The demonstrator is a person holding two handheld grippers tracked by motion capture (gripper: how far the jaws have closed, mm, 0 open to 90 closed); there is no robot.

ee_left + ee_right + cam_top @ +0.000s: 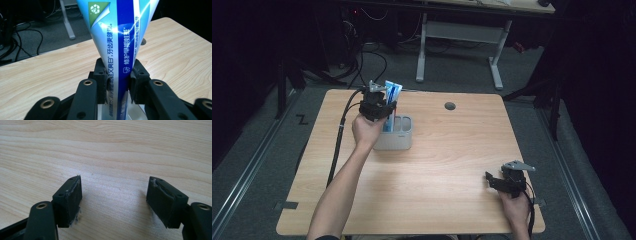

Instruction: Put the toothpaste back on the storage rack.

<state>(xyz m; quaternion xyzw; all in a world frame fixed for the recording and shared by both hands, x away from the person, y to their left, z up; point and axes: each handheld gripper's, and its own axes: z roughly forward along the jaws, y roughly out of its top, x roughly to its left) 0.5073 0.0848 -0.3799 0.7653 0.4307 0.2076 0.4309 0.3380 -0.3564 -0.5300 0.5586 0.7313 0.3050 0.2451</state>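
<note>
Left tongs (388, 102) clamped on your upright toothpaste tube (120, 37) above the grey holder (395, 137), left forearm extended, right tongs (113, 197) wide apart, resting low on the table (452, 150).

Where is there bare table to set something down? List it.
Bare wood: between the grey holder and the right gripper, and the table's right half. Crowded: far left, where the left gripper clamps the toothpaste tube over the holder.

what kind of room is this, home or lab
Probably a lab or workshop, not a home: a bare wooden table on grey carpet, loose cables on the floor behind it, and another desk farther back in the dark.
</note>
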